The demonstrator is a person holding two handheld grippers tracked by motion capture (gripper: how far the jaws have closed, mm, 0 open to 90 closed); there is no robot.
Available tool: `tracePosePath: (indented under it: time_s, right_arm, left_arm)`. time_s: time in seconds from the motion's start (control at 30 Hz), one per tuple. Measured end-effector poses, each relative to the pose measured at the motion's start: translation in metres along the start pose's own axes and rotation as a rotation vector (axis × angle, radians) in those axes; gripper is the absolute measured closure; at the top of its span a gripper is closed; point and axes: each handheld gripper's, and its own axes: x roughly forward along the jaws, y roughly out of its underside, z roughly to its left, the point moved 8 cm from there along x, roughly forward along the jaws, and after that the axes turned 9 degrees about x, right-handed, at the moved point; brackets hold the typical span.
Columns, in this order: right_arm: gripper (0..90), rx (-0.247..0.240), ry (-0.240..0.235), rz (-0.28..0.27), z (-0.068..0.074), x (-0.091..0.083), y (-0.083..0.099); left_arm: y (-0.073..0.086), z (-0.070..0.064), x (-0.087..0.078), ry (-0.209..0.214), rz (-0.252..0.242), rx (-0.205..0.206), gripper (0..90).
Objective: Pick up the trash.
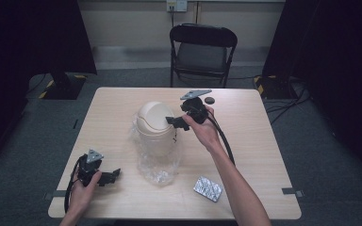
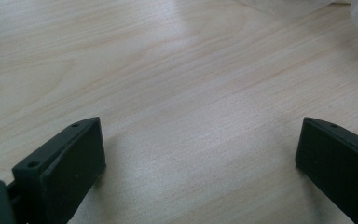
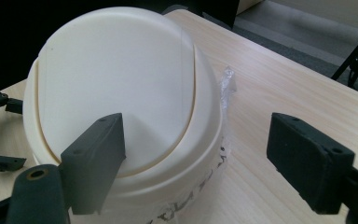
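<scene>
Bin [image 1: 154, 126], cream, with a domed swing lid, stands upright near the middle of the worktop [image 1: 254, 141]; its long axis is vertical. Clear plastic bag [image 1: 159, 165] wraps the lower body and spreads toward the person's side; whether anything lies inside the bin cannot be told, since the lid covers the opening. Right hand-held gripper [image 1: 176, 123] is held at lid height just to the bin's right, pointing leftward at it. In the right gripper view the jaws stand wide apart and empty: one jaw lies over the dome of the lid [image 3: 116, 84], the other hangs beside the bin's wall over bare wood, so the rim falls between them. Contact with the lid cannot be confirmed. This hand is clearly the nearer one, and the likely next move is a press or pinch on the lid. Left hand-held gripper [image 1: 109, 176] rests low near the front left corner, well apart from the bin, jaws spread wide with nothing between them. Blister pack [image 1: 208, 189] lies near the front edge; a small dark disc [image 1: 210, 100] lies near the far edge.
</scene>
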Motion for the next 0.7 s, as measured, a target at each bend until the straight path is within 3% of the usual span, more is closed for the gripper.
tracePosePath:
  time_s: [0.37,0.7]
  right_arm:
    - [17.9,0.014,0.004,0.036,-0.002,0.018,0.009]
    - [15.5,0.042,-0.007,0.032,-0.004,0.023,0.012]
  left_arm:
    - [0.0,0.0,0.0,-0.002,0.0,0.003,0.9]
    - [0.0,0.0,0.0,-0.002,0.0,0.004,0.9]
